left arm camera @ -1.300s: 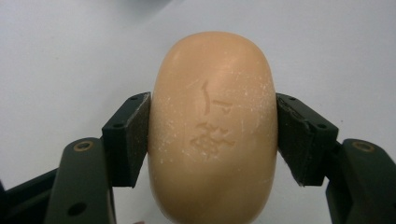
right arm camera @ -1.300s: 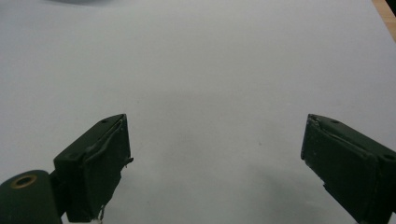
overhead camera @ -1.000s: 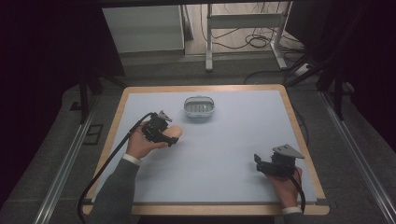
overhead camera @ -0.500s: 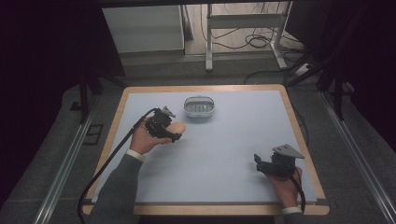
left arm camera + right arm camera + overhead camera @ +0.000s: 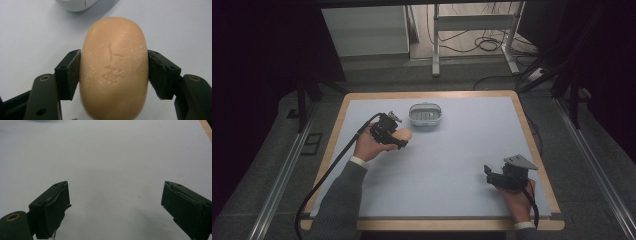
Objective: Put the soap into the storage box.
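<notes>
An oval peach-coloured soap bar point(image 5: 113, 67) sits between the two black jaws of my left gripper point(image 5: 114, 72), which is shut on its sides. From above, that soap bar point(image 5: 403, 134) and left gripper point(image 5: 397, 136) hover at the table's left, just short of a white soap dish point(image 5: 425, 114) with a slotted floor. An edge of the dish point(image 5: 76, 5) peeks in at the top of the left gripper view. My right gripper point(image 5: 488, 176) rests near the front right of the table; in its own view the right gripper point(image 5: 115, 205) stands open over bare surface.
The pale blue tabletop point(image 5: 452, 150) has a wooden rim point(image 5: 532, 135). Behind it stand a white cabinet point(image 5: 364, 30), metal frame legs point(image 5: 435, 45) and loose cables point(image 5: 484, 42) on the floor. A black cable point(image 5: 332, 165) trails from the left gripper.
My left gripper has carried the soap bar a little farther up and toward the dish. The right gripper has stayed where it was.
</notes>
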`<control>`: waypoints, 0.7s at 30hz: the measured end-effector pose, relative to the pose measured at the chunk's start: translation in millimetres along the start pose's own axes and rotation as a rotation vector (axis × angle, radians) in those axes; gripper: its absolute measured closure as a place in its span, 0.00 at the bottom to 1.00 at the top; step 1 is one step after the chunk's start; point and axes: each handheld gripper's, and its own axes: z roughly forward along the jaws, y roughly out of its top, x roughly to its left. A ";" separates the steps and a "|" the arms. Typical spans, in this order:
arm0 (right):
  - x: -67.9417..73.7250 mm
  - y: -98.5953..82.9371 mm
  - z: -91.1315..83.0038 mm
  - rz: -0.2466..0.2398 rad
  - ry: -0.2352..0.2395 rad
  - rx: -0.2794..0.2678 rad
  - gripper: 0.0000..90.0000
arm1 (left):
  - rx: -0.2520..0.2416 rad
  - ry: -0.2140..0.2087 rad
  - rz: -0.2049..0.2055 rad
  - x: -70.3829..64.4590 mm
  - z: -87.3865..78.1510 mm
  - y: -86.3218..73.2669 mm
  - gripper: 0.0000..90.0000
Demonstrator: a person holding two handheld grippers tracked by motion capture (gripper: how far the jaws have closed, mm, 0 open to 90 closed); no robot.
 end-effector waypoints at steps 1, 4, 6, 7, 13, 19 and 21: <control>0.0 0.0 0.0 0.000 0.000 0.000 0.09 | 0.003 0.000 0.003 0.1 0.9 0.9 0.36; 0.0 0.0 0.0 -0.001 -0.001 0.000 0.09 | -0.004 0.006 0.000 0.3 2.9 3.8 0.36; 0.0 0.0 -0.1 0.000 -0.001 -0.001 0.09 | -0.003 0.003 -0.001 1.6 3.3 5.7 0.36; 0.0 0.0 -0.1 0.000 -0.001 -0.001 0.09 | -0.003 0.002 -0.002 2.1 3.9 6.9 0.36; -0.2 0.0 0.0 0.001 0.000 0.000 0.09 | 0.007 0.002 0.003 4.1 6.8 11.9 0.36; -0.2 0.0 0.2 0.003 0.001 0.001 0.09 | 0.018 -0.001 0.008 8.0 8.8 16.3 0.36; -0.2 0.0 0.0 0.001 0.000 0.000 0.09 | 0.015 0.002 0.009 9.0 9.6 17.8 0.36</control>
